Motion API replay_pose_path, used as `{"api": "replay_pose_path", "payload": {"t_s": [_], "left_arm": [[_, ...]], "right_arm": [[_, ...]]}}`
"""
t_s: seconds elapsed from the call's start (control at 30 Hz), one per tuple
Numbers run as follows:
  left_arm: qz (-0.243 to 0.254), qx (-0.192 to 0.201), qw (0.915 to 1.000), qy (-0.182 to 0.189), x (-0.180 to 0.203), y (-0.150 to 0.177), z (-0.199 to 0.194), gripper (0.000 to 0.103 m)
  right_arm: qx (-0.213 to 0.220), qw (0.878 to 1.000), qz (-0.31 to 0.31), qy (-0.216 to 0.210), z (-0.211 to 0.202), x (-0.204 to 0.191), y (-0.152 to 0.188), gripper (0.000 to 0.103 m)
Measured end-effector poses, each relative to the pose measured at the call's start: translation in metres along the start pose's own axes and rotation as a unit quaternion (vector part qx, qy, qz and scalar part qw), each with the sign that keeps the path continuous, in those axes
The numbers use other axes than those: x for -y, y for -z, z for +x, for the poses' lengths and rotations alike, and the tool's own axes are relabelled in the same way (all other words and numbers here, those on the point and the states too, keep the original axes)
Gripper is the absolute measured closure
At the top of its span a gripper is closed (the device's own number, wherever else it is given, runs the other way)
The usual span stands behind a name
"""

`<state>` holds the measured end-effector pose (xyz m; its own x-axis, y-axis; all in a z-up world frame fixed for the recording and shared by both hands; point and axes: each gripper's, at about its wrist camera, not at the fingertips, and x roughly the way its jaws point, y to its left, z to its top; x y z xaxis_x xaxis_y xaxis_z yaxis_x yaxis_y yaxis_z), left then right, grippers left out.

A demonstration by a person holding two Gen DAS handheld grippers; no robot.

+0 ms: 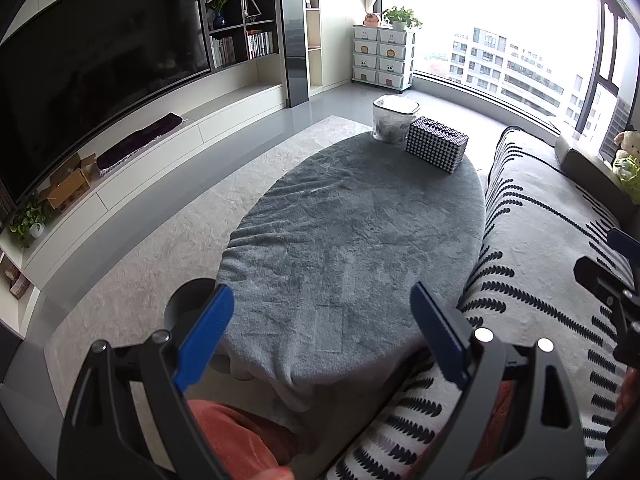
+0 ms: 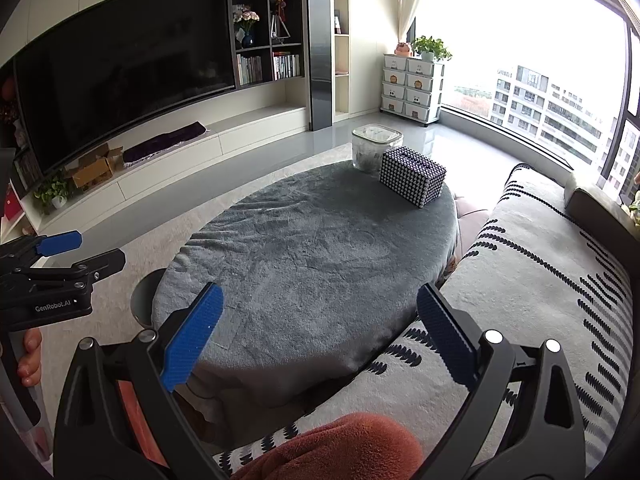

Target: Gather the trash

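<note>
Both grippers — left gripper (image 1: 322,314), right gripper (image 2: 318,316) — gape empty; clear trash bin (image 1: 394,119) upright.

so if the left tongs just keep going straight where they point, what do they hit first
Most likely the grey cloth covering the oval table. The open left tongs angle down at its near half with nothing between. The clear bin and dotted tissue box sit at the far end, though depth is hard to judge.
</note>
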<state>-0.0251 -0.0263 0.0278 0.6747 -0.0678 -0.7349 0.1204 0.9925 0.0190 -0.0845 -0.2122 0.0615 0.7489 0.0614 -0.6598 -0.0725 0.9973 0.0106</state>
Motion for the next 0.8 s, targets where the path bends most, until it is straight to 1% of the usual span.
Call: {"api": "replay_pose_path", "payload": {"t_s": [0.8], "left_arm": [[-0.003, -0.002, 1.0000, 0.003, 0.0016, 0.0006, -0.0012, 0.014]], "right_arm": [[0.001, 1.000, 0.002, 0.003, -0.0027, 0.0005, -0.0015, 0.009]]}}
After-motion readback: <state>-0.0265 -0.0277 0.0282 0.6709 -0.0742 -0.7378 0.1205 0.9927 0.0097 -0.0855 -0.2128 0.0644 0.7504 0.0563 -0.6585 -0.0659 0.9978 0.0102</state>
